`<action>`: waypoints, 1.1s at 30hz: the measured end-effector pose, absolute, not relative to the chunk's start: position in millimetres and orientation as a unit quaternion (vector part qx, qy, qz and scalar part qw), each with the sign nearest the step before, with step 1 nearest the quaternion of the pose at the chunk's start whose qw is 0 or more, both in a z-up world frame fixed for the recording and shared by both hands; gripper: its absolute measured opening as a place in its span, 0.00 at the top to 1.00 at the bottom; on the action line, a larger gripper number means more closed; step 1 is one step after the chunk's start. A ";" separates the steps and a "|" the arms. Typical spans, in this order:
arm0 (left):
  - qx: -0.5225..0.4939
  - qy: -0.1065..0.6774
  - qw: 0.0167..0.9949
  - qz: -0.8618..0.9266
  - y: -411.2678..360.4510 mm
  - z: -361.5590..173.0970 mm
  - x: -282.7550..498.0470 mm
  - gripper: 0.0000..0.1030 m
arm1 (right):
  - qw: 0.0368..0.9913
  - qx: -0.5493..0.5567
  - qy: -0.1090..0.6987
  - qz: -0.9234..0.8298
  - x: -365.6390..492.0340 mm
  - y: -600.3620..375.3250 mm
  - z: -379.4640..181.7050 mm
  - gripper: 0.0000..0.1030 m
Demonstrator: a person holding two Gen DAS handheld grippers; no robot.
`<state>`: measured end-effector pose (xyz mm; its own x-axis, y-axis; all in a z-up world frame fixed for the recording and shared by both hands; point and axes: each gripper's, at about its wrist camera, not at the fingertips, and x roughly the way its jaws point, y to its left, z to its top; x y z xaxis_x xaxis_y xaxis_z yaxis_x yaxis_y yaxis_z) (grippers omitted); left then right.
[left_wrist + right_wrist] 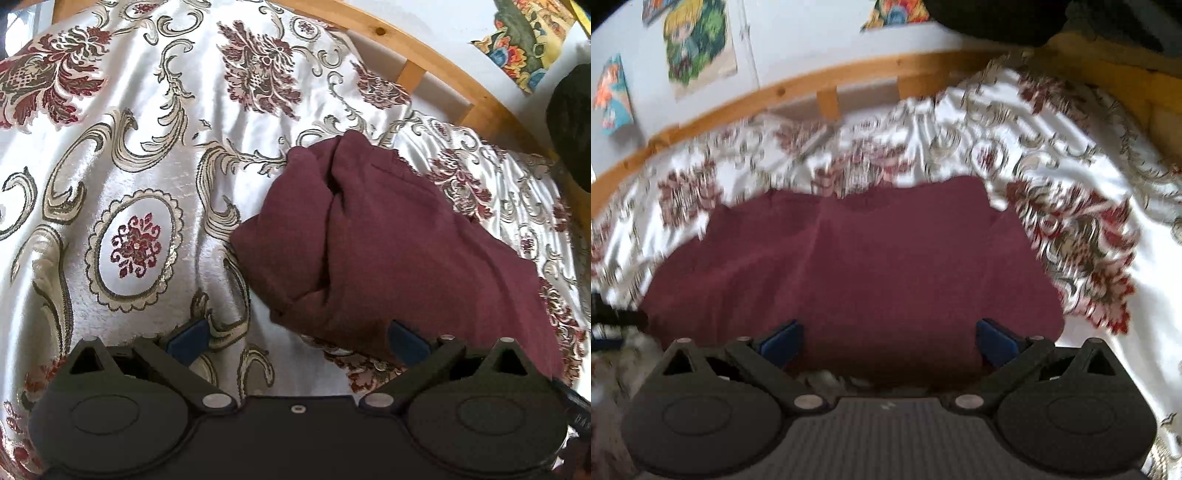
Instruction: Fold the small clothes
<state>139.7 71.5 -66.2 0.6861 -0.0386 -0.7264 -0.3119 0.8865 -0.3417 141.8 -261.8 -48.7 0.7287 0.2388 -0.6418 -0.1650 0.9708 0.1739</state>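
A maroon garment (388,236) lies crumpled and partly folded on a white bedspread with a red and gold floral pattern (147,155). My left gripper (297,341) is open and empty, hovering just before the garment's near left edge; its right blue pad (406,341) is over the cloth. In the right wrist view the same garment (857,266) lies spread flatter and fills the middle. My right gripper (888,341) is open and empty, low over the garment's near edge. That view is motion-blurred.
A wooden bed rail (424,55) runs along the far side, also in the right wrist view (812,85). Colourful pictures (698,44) hang on the wall behind. A dark object (572,125) sits at the right edge.
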 end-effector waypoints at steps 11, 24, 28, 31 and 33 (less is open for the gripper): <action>-0.179 0.380 0.905 0.070 66.6 -54.6 160.0 0.01 | 0.944 0.083 0.307 0.092 133.4 -266.8 -47.0 0.00; -0.102 0.397 0.911 0.053 66.0 -52.1 218.2 0.01 | 0.971 -0.019 0.207 0.116 140.0 -217.7 -41.0 0.00; -0.106 0.417 0.901 0.058 72.4 -66.4 223.3 0.01 | 0.961 -0.032 0.222 0.161 146.0 -199.2 -47.3 0.00; -0.110 0.416 0.901 0.053 75.2 -71.7 221.7 0.01 | 0.949 -0.051 0.270 0.152 152.9 -193.0 -64.7 0.01; -0.100 0.416 0.902 0.052 72.6 -72.5 221.2 0.01 | 0.947 -0.043 0.281 0.152 155.2 -194.2 -71.2 0.01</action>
